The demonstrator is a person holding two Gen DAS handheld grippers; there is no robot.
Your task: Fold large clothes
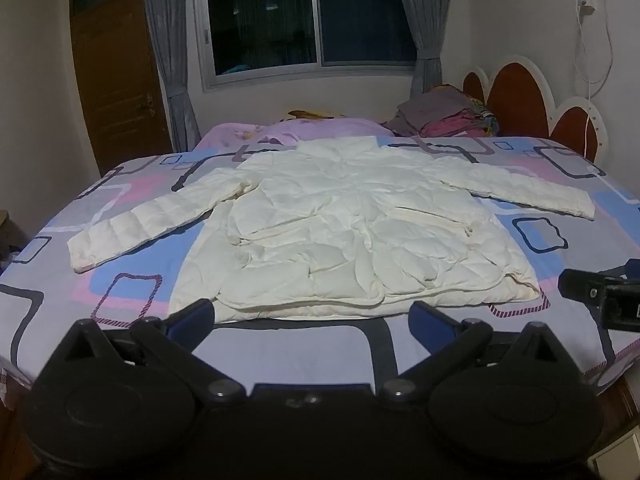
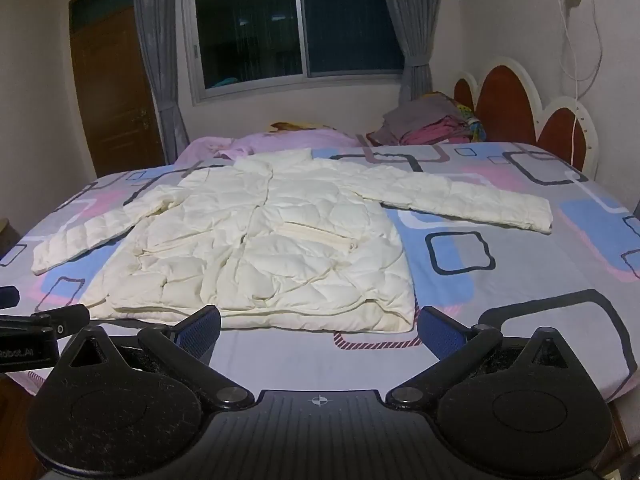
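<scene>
The white jacket [image 1: 340,220] lies flat on the bed [image 1: 580,240], both sleeves spread. The left tool [image 1: 312,316] and right tool [image 2: 318,326] are wide apart, empty, near its hem.

A bed [image 1: 560,248] covered by a grey sheet printed with blue, pink and dark squares is seen. A cream quilted jacket [image 1: 344,232] is laid flat on it, sleeves spread. A pink blanket [image 1: 320,128] and stacked clothes [image 1: 444,116] are noted at the far edge.
</scene>
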